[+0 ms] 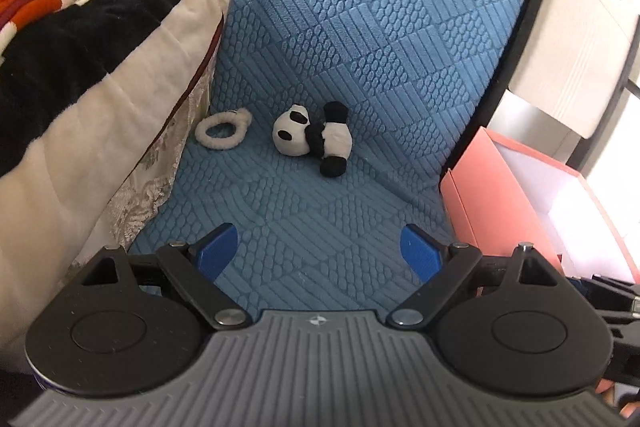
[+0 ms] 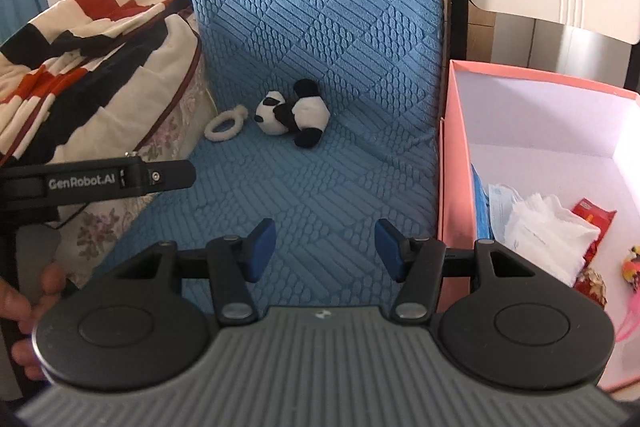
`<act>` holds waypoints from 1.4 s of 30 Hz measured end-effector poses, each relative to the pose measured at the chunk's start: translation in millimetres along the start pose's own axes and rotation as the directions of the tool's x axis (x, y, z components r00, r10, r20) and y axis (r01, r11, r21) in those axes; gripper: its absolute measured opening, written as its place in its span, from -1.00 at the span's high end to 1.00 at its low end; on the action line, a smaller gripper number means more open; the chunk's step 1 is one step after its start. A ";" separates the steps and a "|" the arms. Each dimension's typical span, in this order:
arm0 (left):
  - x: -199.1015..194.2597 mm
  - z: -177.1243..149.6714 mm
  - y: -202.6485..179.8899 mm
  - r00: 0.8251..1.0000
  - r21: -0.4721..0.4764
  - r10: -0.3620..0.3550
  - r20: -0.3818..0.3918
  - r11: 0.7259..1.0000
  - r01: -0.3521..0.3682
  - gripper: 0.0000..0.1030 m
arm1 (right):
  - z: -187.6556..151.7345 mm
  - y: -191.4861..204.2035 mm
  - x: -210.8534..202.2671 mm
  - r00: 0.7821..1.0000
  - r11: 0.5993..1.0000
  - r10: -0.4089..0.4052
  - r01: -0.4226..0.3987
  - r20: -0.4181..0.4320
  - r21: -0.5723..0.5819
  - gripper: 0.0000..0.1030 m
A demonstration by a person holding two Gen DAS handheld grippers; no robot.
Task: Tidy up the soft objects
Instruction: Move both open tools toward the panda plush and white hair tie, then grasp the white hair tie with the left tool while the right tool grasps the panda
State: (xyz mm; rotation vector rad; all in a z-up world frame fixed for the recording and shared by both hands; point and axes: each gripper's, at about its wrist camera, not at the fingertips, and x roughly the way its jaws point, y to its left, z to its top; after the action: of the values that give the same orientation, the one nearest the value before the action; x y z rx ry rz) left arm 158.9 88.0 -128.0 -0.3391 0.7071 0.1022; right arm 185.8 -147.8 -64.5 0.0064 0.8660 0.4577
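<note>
A small plush panda (image 1: pixel 314 139) (image 2: pixel 294 113) lies on its side on the blue quilted seat (image 1: pixel 304 211) (image 2: pixel 316 179), close to the backrest. A fluffy white hair tie (image 1: pixel 222 129) (image 2: pixel 225 125) rests just left of it. My left gripper (image 1: pixel 320 251) hovers over the seat well short of the panda, its blue pads wide apart with nothing between them. My right gripper (image 2: pixel 325 247) hangs over the seat's front part, jaws partly apart and empty. The left gripper's black body (image 2: pixel 100 181) shows at the left of the right wrist view.
A pink box (image 2: pixel 452 155) (image 1: pixel 484 195) stands right of the seat, holding tissues (image 2: pixel 548 231), masks and small items. A black, white and red blanket (image 1: pixel 80 39) (image 2: pixel 88 39) is piled on the left. A hand (image 2: pixel 28 311) grips the left tool. White furniture (image 1: pixel 572 39) stands behind.
</note>
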 end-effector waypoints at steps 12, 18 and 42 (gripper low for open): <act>39.5 25.5 1.7 0.999 0.026 0.038 -0.026 0.999 -0.037 -0.77 | 18.8 -3.6 26.8 0.999 1.000 0.002 -0.001 0.035 -0.002 -0.11; 56.2 36.2 -2.4 0.998 0.072 0.059 -0.021 0.996 -0.058 -0.77 | 28.9 -0.6 41.2 0.999 0.999 0.008 -0.007 0.035 -0.034 -0.11; 152.7 89.5 28.6 0.976 0.152 0.100 -0.196 0.986 -0.071 -0.77 | 66.8 2.7 132.8 0.998 0.997 0.041 -0.044 -0.051 -0.068 -0.11</act>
State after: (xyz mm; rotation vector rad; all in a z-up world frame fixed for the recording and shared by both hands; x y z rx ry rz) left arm 324.1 142.0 -171.9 -0.1809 0.9266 0.0987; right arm 307.9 -81.7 -117.6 -0.0501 0.9000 0.5290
